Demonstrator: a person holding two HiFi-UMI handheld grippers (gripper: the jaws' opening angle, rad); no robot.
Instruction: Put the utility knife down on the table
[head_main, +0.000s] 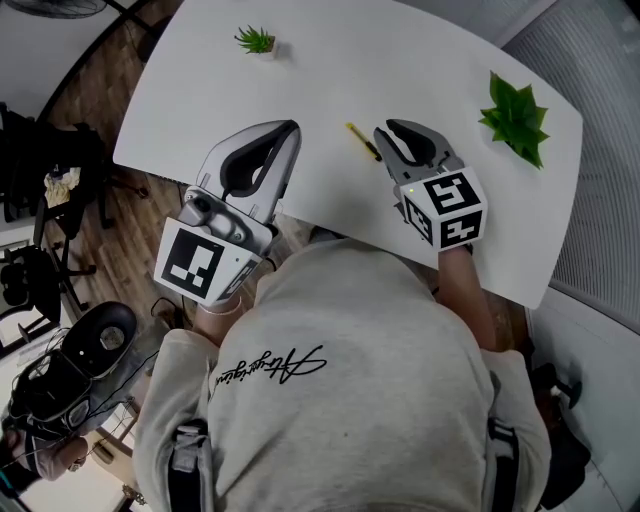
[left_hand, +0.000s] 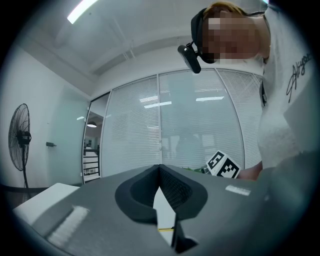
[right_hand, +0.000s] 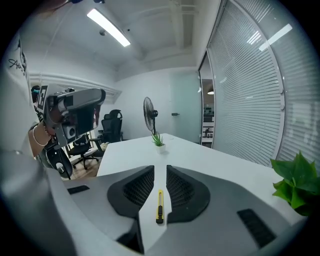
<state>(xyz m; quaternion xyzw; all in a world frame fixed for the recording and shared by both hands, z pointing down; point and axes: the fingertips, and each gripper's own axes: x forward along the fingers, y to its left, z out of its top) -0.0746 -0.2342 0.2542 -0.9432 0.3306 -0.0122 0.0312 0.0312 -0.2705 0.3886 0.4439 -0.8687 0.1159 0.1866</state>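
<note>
The yellow utility knife (head_main: 362, 140) lies flat on the white table (head_main: 330, 70), just left of my right gripper (head_main: 385, 130). In the right gripper view the utility knife (right_hand: 159, 205) shows through the narrow gap under my right gripper (right_hand: 160, 168). Its jaws stand slightly apart and hold nothing, so it is open. My left gripper (head_main: 290, 128) hovers over the table's near edge, to the left of the knife. In the left gripper view my left gripper (left_hand: 160, 166) has its jaw tips touching, shut and empty. A sliver of yellow shows low in the slit between them.
A small potted plant (head_main: 257, 41) stands at the table's far left and a larger leafy plant (head_main: 517, 116) at the far right. Office chairs (head_main: 60, 370) and cables crowd the wooden floor to the left. The person's torso covers the near table edge.
</note>
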